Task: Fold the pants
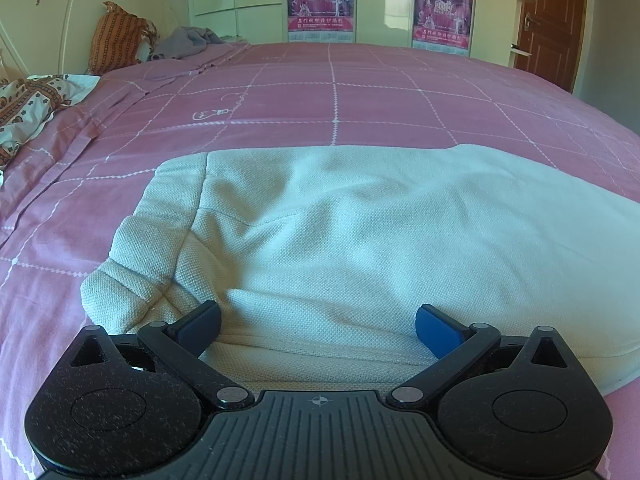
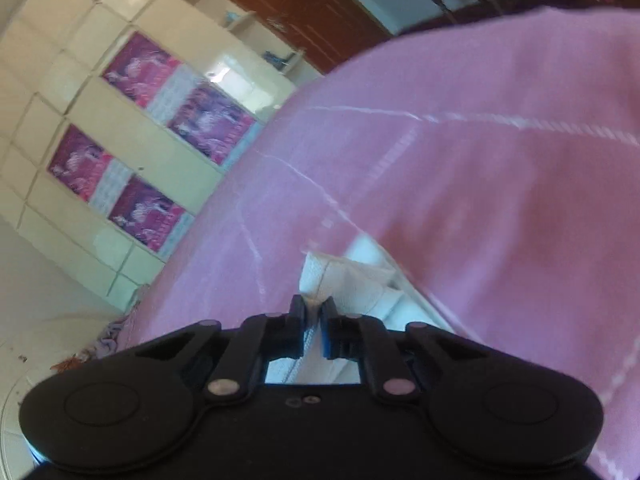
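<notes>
The cream-white pants [image 1: 360, 232] lie flat on the pink bedspread [image 1: 320, 88] in the left wrist view, with the ribbed waistband [image 1: 132, 248] at the left. My left gripper [image 1: 318, 326] is open, its fingers resting on the near edge of the pants with nothing between them. In the right wrist view, which is tilted and blurred, my right gripper [image 2: 313, 322] is shut on a hemmed edge of the pants [image 2: 344, 276], held above the pink bedspread [image 2: 480, 200].
An orange patterned pillow [image 1: 116, 36], a grey garment [image 1: 188, 42] and a floral cloth [image 1: 28, 108] lie at the bed's head, far left. A white wardrobe with posters [image 1: 320, 0] and a brown door [image 1: 552, 16] stand beyond the bed.
</notes>
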`<state>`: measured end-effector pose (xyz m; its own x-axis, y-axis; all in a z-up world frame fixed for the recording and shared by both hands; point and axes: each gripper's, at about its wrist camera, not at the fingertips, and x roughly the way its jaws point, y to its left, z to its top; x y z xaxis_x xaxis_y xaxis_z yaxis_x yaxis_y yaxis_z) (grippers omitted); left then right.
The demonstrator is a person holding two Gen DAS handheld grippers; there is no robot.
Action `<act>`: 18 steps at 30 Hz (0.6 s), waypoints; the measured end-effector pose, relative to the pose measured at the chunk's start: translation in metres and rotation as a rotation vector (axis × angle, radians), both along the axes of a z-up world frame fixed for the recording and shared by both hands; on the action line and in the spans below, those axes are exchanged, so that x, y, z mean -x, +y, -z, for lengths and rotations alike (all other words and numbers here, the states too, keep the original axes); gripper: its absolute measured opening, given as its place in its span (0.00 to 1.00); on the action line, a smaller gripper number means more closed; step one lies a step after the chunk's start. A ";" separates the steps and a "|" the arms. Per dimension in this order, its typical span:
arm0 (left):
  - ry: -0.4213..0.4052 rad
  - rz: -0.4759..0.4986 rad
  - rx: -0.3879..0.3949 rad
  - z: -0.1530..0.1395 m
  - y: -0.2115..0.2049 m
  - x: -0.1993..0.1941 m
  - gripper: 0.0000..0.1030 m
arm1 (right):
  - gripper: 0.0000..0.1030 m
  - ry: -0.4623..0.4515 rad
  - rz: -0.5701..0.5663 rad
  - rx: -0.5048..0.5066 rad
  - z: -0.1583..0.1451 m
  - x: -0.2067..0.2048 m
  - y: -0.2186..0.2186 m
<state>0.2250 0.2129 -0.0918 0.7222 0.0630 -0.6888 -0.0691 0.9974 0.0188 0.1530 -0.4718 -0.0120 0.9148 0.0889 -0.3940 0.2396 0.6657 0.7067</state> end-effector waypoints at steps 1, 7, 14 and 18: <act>0.000 0.000 0.000 0.000 0.000 0.000 0.99 | 0.07 -0.065 -0.026 0.032 -0.022 -0.003 0.005; -0.014 0.008 0.007 0.002 0.000 0.001 1.00 | 0.07 -0.038 0.000 0.120 -0.030 0.017 0.001; -0.005 0.018 0.010 0.001 0.002 0.000 1.00 | 0.06 0.273 0.085 -0.027 0.044 0.013 -0.020; -0.011 0.017 0.011 0.002 0.003 -0.001 1.00 | 0.06 0.249 0.091 -0.052 0.030 0.021 -0.019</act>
